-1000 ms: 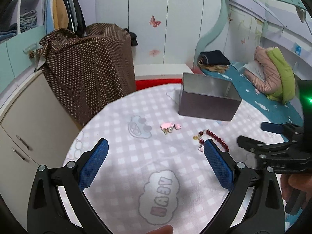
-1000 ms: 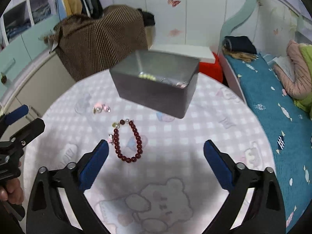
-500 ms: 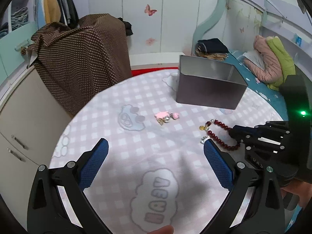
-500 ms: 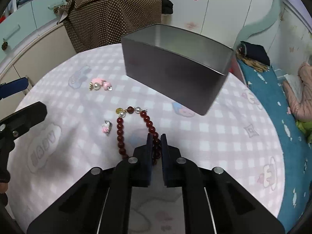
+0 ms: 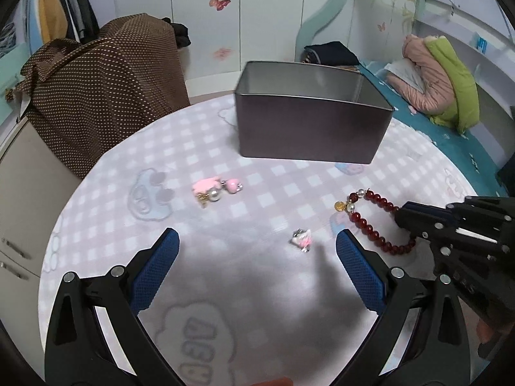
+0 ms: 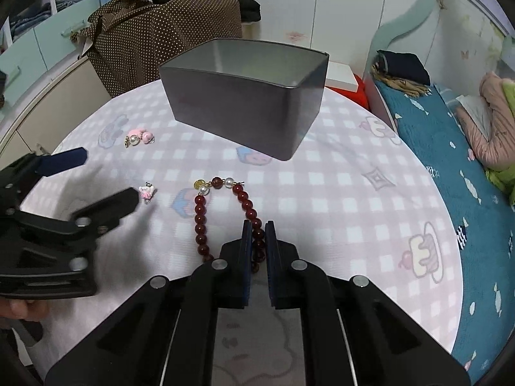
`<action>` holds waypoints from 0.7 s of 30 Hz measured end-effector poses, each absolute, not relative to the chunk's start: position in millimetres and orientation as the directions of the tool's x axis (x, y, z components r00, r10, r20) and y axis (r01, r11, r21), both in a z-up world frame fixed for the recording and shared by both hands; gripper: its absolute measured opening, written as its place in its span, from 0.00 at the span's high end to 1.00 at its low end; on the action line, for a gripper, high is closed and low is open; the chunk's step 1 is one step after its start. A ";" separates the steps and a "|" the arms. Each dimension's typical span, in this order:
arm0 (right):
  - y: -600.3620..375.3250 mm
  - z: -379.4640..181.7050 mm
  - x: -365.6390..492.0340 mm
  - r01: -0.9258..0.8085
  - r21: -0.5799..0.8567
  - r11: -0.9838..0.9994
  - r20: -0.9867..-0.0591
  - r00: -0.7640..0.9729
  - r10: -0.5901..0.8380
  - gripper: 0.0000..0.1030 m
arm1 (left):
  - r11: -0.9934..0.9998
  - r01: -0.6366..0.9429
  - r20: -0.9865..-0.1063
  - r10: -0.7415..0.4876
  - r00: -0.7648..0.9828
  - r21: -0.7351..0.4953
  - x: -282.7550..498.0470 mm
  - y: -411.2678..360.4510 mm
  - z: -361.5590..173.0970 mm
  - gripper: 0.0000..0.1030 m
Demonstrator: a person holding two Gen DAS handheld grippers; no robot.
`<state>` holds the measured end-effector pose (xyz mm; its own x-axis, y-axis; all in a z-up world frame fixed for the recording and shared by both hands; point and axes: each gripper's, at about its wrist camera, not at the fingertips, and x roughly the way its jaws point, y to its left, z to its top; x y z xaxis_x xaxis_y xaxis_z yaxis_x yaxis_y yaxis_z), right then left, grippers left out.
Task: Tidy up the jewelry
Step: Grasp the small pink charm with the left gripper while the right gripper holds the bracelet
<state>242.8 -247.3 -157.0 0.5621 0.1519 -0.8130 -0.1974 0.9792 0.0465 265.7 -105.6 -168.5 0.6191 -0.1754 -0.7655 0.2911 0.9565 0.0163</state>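
Note:
A dark red bead bracelet lies on the checked tablecloth, and my right gripper is shut on its near strand. In the left wrist view that bracelet runs under the right gripper. My left gripper hangs open above the cloth, with a small pink charm just ahead between its fingers. That same charm sits by the left gripper's tip in the right wrist view. A pink clip with a pearl lies farther left. Behind stands the grey metal tin, open at the top.
The round table's edge curves off to the left, where a brown dotted cloth covers furniture. A bed with a teal cover lies on the right. A hand holds the left gripper.
My right gripper has shut on the bracelet's near strand. My left gripper has sunk forward toward the cloth and now hangs over the small pink charm.

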 end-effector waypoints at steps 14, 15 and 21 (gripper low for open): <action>-247.6 -154.6 240.8 -0.207 0.077 0.975 -0.810 0.557 0.183 0.93 | 0.948 0.319 -0.785 -0.209 0.583 -0.016 277.3 -116.6 -182.9 0.55; -247.1 -154.2 241.1 -0.207 0.079 0.975 -0.810 0.557 0.184 0.93 | 0.947 0.320 -0.784 -0.218 0.581 -0.026 277.1 -114.7 -182.6 0.59; -240.2 -148.2 239.4 -0.217 0.082 0.973 -0.802 0.566 0.193 0.93 | 0.941 0.327 -0.782 -0.271 0.562 -0.091 269.8 -100.5 -180.4 0.86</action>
<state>239.4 -240.2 -148.2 0.5657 0.1935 -0.8016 -0.2172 0.9727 0.0815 269.8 -100.5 -180.4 0.5619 -0.2710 -0.7816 0.3273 0.9406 -0.0909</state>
